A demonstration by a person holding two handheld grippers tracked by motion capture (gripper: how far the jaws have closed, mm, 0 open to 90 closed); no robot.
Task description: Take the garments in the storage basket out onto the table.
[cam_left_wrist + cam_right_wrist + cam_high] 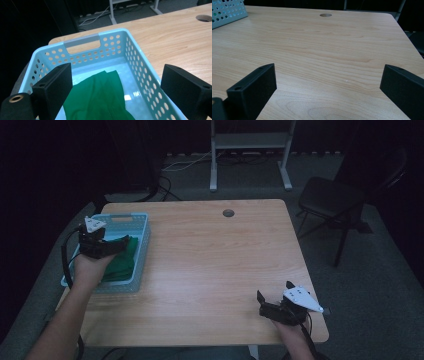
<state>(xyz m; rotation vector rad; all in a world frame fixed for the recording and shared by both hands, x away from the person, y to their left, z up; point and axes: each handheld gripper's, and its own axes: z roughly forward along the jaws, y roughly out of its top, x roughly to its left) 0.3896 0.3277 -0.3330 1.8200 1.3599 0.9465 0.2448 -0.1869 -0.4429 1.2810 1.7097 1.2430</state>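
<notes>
**Mia:** Where is the left gripper?

**Ben:** It hangs over the blue basket. Its two black jaws are spread wide apart and hold nothing.

**Mia:** What is under it?

**Ben:** The green cloth. It lies crumpled on the basket floor, right below the gap between the jaws. I cannot tell if a jaw touches it.

**Mia:** And the right gripper?

**Ben:** It is low over the wooden table, well apart from the basket. Its jaws are spread wide too, with bare wood between them. A round hole sits far in front of it.
</notes>
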